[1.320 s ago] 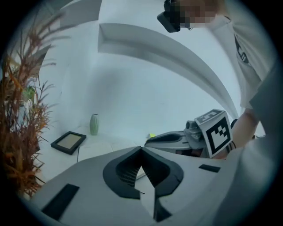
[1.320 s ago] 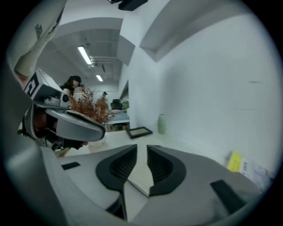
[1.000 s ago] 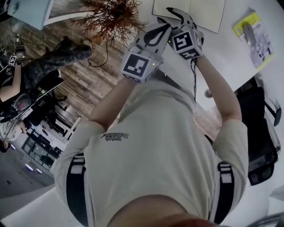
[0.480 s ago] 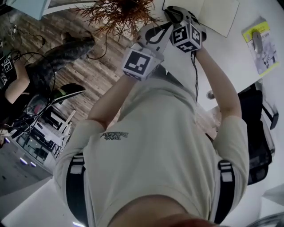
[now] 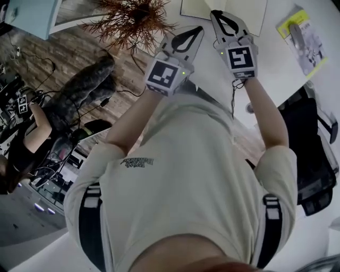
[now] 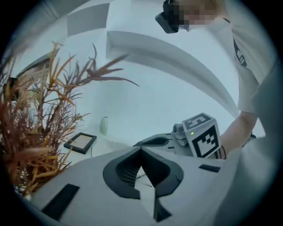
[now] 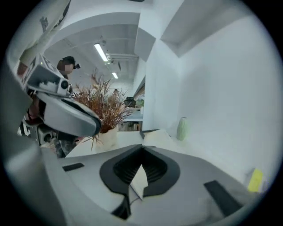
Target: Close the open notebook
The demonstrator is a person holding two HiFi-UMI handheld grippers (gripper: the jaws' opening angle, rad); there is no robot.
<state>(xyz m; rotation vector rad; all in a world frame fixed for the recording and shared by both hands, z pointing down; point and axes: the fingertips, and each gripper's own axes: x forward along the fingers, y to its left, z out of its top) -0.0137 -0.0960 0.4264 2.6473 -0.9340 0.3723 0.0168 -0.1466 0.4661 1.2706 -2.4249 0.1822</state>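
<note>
While both grippers hang over the white table (image 5: pixel 276 74), the notebook (image 5: pixel 241 10) lies open at its far edge, pages up, between a dried plant (image 5: pixel 133 18) and a yellow leaflet (image 5: pixel 304 40). Right gripper (image 5: pixel 214 13) is over the notebook's near page, jaws fully closed tip to tip. Cream paper shows through the gap behind the tips in its own view (image 7: pixel 142 146), but I can't tell whether a page is pinched. Left gripper (image 5: pixel 200 28) is just beside it, short of the notebook, jaws also closed and empty (image 6: pixel 141 150). A green vase (image 7: pixel 182 128) stands beyond the notebook by the wall.
</note>
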